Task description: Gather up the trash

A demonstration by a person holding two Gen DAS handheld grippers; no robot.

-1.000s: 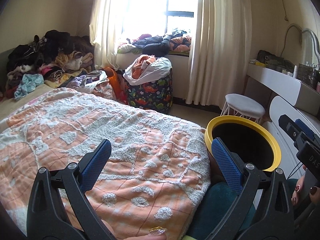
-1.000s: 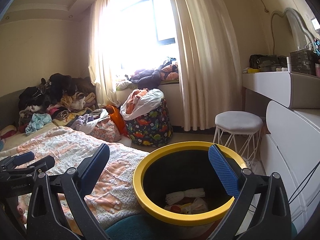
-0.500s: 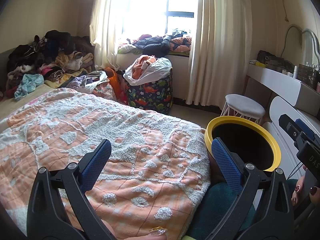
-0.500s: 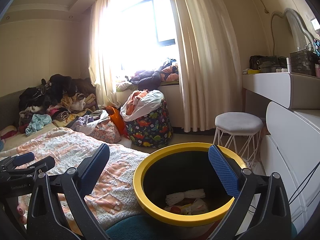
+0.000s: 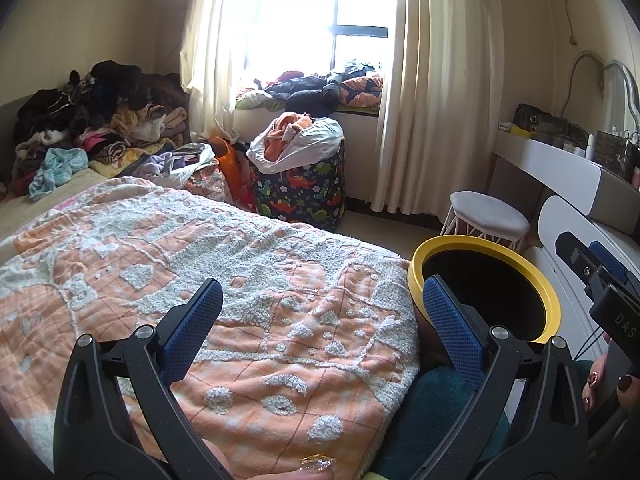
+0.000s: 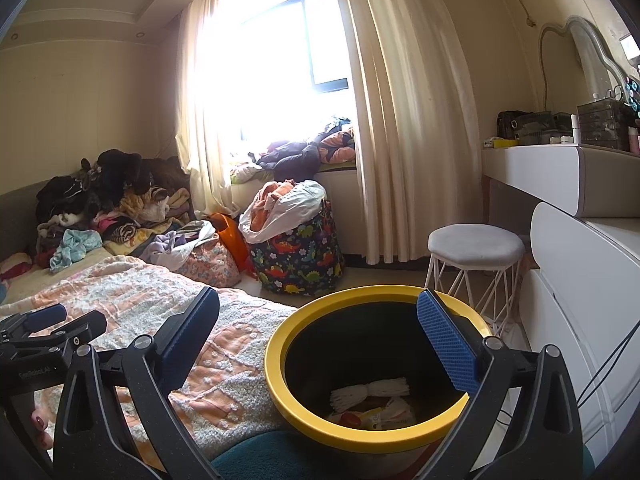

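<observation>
left gripper (image 5: 322,316) fingers wide, empty, over blanket (image 5: 248,280) | right gripper (image 6: 318,334) fingers wide, empty, above bin (image 6: 280,384)

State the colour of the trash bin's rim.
Yellow; the trash bin shows best in the right wrist view.

Trash (image 6: 370,402) in bin (image 6: 280,384), right of bed (image 6: 224,364)

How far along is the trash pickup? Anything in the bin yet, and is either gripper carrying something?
Some trash already lies in the yellow-rimmed bin: white crumpled paper and wrappers at the bottom. Nothing is in hand: the left gripper and the right gripper are both open and empty. No loose trash shows on the blanket, so little may be left here.
</observation>
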